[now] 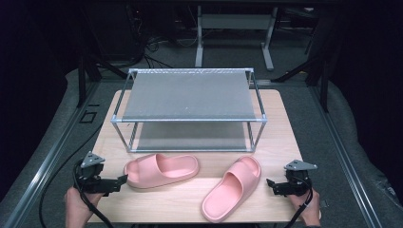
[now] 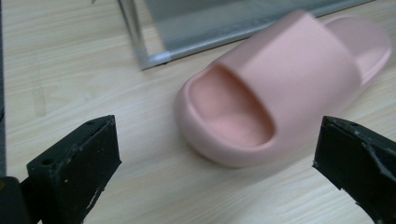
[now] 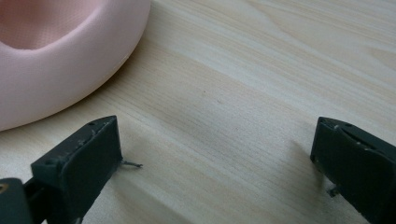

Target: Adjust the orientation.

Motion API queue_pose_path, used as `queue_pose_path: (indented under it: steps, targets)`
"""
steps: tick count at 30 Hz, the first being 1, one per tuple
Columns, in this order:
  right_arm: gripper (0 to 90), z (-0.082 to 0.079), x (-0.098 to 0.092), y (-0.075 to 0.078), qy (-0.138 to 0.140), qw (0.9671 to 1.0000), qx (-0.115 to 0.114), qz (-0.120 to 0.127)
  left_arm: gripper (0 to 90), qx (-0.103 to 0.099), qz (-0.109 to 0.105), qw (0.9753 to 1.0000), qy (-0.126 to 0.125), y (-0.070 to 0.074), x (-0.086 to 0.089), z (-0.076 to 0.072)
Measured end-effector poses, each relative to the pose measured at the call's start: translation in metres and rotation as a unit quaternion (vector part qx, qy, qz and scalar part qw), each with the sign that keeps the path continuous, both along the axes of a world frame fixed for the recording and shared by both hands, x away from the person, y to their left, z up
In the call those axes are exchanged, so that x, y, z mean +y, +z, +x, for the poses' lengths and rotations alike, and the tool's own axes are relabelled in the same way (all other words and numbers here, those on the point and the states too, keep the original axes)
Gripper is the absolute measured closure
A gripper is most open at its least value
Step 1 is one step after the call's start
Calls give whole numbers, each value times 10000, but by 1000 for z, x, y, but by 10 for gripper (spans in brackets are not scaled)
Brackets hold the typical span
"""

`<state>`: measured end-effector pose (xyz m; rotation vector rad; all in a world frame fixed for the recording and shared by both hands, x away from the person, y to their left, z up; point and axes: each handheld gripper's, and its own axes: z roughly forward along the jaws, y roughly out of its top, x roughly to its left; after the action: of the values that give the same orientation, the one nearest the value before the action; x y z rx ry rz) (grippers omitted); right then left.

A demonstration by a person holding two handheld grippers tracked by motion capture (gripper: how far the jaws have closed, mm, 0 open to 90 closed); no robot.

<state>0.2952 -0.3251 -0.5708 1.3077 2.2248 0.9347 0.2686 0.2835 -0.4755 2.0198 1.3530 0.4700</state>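
The shoe rack [image 1: 189, 97] stands bare on the bench [image 1: 285, 133] — nothing shelved yet. Both pink slippers [image 1: 161, 170] [image 1: 233, 187] lie just before it. My left gripper [image 1: 122, 180] and right gripper [image 1: 271, 184] flank them, fingers apart, gripping nothing.

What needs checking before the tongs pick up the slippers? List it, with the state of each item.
1. Left tongs open wide: ok.
2. Right tongs open wide: ok.
3. Left slipper lined up ahead of the left tongs, toe end nearest: ok.
4. Right slipper between the right tongs' jaws: not ok, it lies off to one side.
5. Slippers apart from each other, left slipper, right slipper: ok.
6. Rack shelves free to take them: ok.
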Motion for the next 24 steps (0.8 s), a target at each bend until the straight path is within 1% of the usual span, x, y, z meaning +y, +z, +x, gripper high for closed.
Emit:
queue_pose_path:
  steps: [3, 5, 6, 7, 8, 9, 10, 13, 14, 15, 16, 17, 18, 20, 22, 24]
  targets:
    - [13, 0, 0, 0, 9, 10000, -1, 7, 0, 53, -55, 9999, -73, 8, -14, 6]
    - [13, 0, 0, 0, 9, 10000, -1, 5, 0, 113, -41, 9999, -110, 11, -24, 11]
    - [13, 0, 0, 0, 9, 10000, -1, 5, 0, 183, 22, 9997, -136, 13, -33, 18]
    - [14, 0, 0, 0, 10, 10000, 0, 6, 0, 183, 22, 9997, -136, 13, -33, 18]
    - [14, 0, 0, 0, 10, 10000, 0, 8, 0, 225, 40, 9996, -157, 13, -38, 22]
    - [13, 0, 0, 0, 12, 10000, 0, 8, 0, 291, 55, 9994, -196, 12, -48, 31]
    - [13, 0, 0, 0, 12, 10000, 0, 8, 0, 291, 55, 9994, -196, 12, -48, 31]
    - [14, 0, 0, 0, 11, 10000, -3, 5, 0, 395, 174, 9986, -290, 7, -62, 44]
    - [14, 0, 0, 0, 11, 10000, -5, 4, 0, 462, 230, 9982, -308, 3, -71, 51]
    - [14, 0, 0, 0, 11, 10000, -5, 4, 0, 462, 230, 9982, -308, 3, -71, 51]
    - [14, 0, 0, 0, 7, 10000, -6, -1, 0, 519, 241, 9979, -309, -2, -78, 57]
    - [14, 0, 0, 0, 7, 10000, -6, 1, 1, 536, 259, 9977, -312, -3, -81, 59]
    - [14, 0, 0, 0, 7, 10000, -6, 1, 1, 536, 259, 9977, -312, -3, -81, 59]
    - [14, 0, 0, 0, 7, 10000, -7, -1, 2, 578, 284, 9974, -328, -7, -87, 63]
    - [14, 0, 0, 0, 7, 10000, -6, -1, 8, 594, 382, 9971, -289, -9, -91, 66]
    - [14, 0, 0, 0, 11, 10000, -8, 3, 22, 610, 562, 9963, -247, -13, -95, 70]
